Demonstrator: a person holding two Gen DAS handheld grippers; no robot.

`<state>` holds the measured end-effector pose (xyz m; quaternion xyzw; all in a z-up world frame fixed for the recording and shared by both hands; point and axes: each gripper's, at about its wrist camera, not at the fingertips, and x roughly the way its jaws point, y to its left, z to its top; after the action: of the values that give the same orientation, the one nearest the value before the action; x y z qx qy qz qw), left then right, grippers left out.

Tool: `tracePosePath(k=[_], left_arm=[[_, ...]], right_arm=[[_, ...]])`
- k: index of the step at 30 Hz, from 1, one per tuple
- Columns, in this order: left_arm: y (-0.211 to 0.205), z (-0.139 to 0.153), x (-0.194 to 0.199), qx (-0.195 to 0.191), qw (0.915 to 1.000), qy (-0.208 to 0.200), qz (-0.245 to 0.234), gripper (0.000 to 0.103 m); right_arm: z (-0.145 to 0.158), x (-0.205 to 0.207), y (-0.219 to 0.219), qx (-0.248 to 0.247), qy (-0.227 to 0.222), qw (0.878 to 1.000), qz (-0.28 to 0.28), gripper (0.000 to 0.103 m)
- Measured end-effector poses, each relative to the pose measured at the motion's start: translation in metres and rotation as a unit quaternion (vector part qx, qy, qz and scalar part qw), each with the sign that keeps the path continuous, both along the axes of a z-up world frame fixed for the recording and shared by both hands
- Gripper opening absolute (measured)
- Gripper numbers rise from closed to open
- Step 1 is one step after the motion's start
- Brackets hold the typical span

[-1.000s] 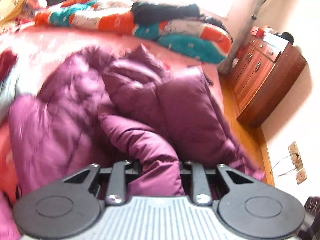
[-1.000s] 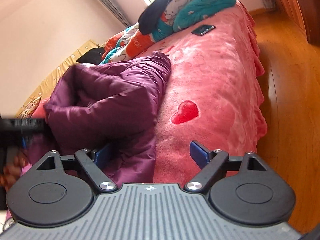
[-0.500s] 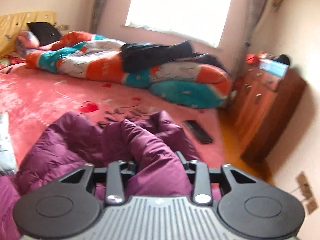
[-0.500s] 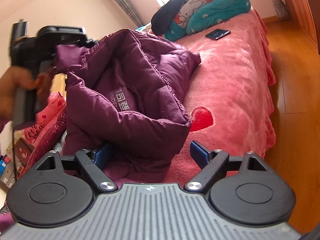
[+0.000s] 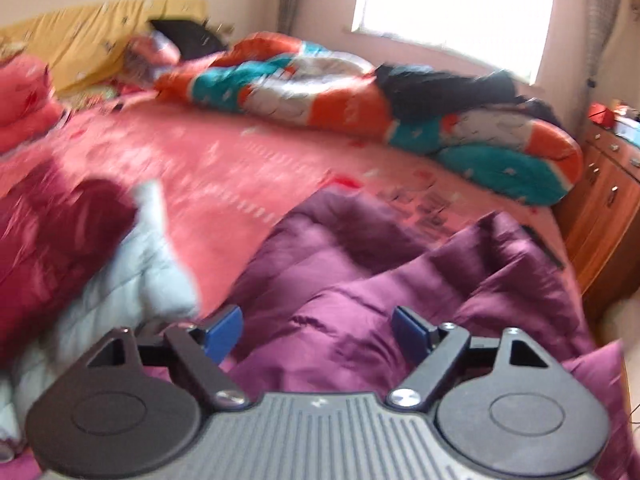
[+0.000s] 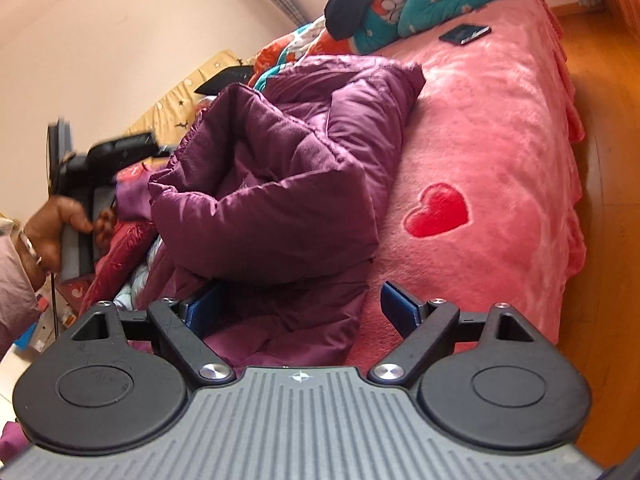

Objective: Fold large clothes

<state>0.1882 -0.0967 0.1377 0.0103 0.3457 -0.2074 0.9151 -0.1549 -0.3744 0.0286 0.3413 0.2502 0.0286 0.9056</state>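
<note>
- Lying bunched on the near part of the bed (image 6: 500,128), the purple jacket (image 6: 288,184), folded over itself in thick puffy layers, its hem reaching to the bed's near edge.
- Hovering above the jacket (image 5: 400,280), the left gripper (image 5: 318,330), fully released, both blue pads wide apart with nothing between them; picture blurred by motion.
- Seen also from the right wrist view, the left gripper (image 6: 108,152) raised beside the jacket, held by the person's left hand (image 6: 52,232); fingers of the gripper hidden there by blur.
- Standing low at the bed's near edge, the right gripper (image 6: 298,310), spread wide; left pad touching or just behind a fold of the jacket, right pad over the pink cover, not clenched on any cloth.
- Resting to the left of the jacket, a dark red garment (image 5: 56,240) and a pale blue-grey garment (image 5: 136,272), both blurred.
- Piled along the far side of the bed, a colourful quilt (image 5: 320,88) in orange, teal and white, with a black garment (image 5: 444,88) on top.
- Lying flat on the pink cover near the quilt, a dark phone (image 6: 464,34).
- Printed on the cover, a red heart (image 6: 436,210), right of the jacket.
- Standing beside the bed on the right, a wooden cabinet (image 5: 604,216).
</note>
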Motion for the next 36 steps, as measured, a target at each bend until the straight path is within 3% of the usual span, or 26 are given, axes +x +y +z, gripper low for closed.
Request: tracePosePath(k=[3, 6, 16, 21, 26, 31, 36], left_arm=[[0.023, -0.022, 0.008, 0.002, 0.9989, 0.045, 0.013, 0.083], [0.040, -0.044, 0.011, -0.035, 0.9956, 0.082, 0.031, 0.092], [0.041, -0.093, 0.008, -0.092, 0.9870, 0.125, 0.041, 0.102], [0.027, -0.096, -0.008, -0.082, 0.9900, 0.112, 0.022, 0.098], [0.022, -0.089, -0.033, -0.079, 0.9921, 0.097, 0.010, 0.074], [0.020, -0.092, -0.078, -0.073, 0.9942, 0.078, -0.013, 0.074], [0.018, -0.100, -0.130, -0.105, 0.9932, 0.050, -0.004, 0.072]], right_arm=[[-0.002, 0.006, 0.001, 0.005, 0.008, 1.000, 0.005, 0.103], [-0.005, 0.013, 0.002, 0.010, 0.019, 1.000, 0.010, 0.103], [-0.001, 0.030, 0.005, -0.001, 0.029, 0.999, 0.024, 0.103], [-0.001, 0.038, 0.005, -0.007, 0.031, 0.999, 0.028, 0.103], [0.000, 0.046, 0.004, -0.020, 0.029, 0.999, 0.030, 0.103], [0.002, 0.057, 0.010, -0.031, 0.033, 0.999, 0.027, 0.103], [-0.003, 0.055, 0.008, -0.025, 0.035, 0.999, 0.030, 0.103]])
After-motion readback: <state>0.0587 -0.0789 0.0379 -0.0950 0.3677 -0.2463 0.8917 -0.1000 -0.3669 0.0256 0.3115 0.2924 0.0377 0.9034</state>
